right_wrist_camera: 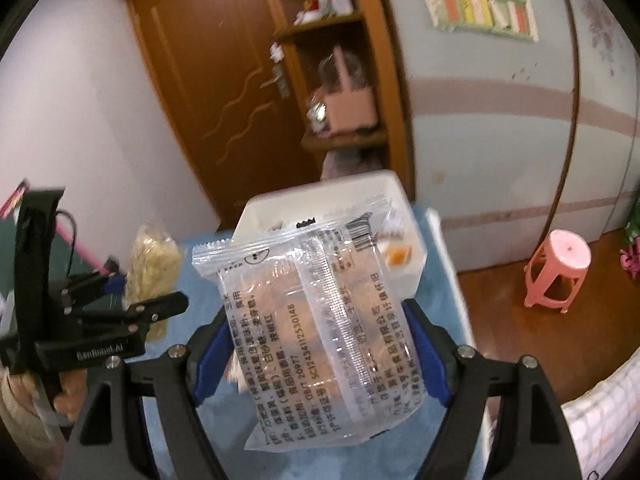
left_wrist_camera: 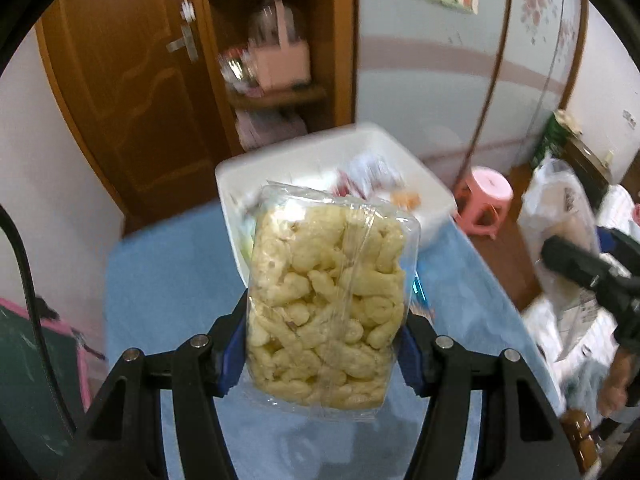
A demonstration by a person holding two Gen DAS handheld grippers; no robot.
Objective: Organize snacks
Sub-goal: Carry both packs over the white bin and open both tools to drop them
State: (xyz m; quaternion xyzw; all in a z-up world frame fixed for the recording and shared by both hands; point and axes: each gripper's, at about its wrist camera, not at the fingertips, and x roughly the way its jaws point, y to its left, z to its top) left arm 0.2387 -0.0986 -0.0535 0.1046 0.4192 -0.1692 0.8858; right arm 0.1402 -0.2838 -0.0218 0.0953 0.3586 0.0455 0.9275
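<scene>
My left gripper (left_wrist_camera: pixel 324 344) is shut on a clear bag of pale yellow puffed snacks (left_wrist_camera: pixel 328 300) and holds it upright above the blue table (left_wrist_camera: pixel 168 280), just in front of a white bin (left_wrist_camera: pixel 280 160). My right gripper (right_wrist_camera: pixel 320 340) is shut on a clear snack packet with printed text (right_wrist_camera: pixel 320 320), held up before the same white bin (right_wrist_camera: pixel 320 196). The left gripper (right_wrist_camera: pixel 120 300) with its puffed snack bag (right_wrist_camera: pixel 154 264) shows at the left of the right wrist view. The bin holds several small wrapped snacks (left_wrist_camera: pixel 368 180).
A brown door (left_wrist_camera: pixel 120 80) and a wooden shelf with a pink box (left_wrist_camera: pixel 280 64) stand behind the table. A pink stool (right_wrist_camera: pixel 560 272) is on the wooden floor to the right. White plastic bags (left_wrist_camera: pixel 560 208) lie at the right.
</scene>
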